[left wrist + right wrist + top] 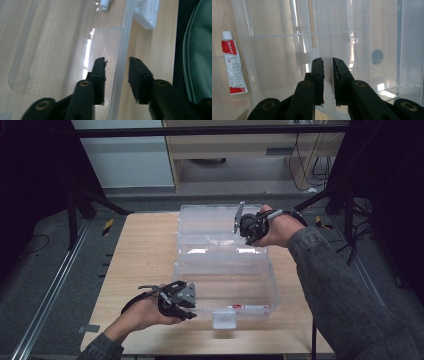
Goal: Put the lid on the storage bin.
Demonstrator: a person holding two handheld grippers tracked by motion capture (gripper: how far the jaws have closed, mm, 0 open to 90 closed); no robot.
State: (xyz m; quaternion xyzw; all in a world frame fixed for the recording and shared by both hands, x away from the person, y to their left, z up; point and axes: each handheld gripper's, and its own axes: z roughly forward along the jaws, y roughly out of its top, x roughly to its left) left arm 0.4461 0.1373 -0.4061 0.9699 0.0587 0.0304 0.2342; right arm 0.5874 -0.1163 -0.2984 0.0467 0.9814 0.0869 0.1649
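Two grippers at my box (226,285): left gripper (116,75), lower left, jaws wide astride near wall; right gripper (328,75), upper centre, pinches lid (215,227) edge.

Clear box (225,270) fills mid-table; its upright lid (220,227) walls off the far side. Bare tabletop (145,255) left gives passage. Inside, only a tube (233,66) obstructs.

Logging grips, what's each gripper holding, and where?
Right gripper: shut on the lid, at its edge. Left gripper: open astride the box wall, holding nothing.
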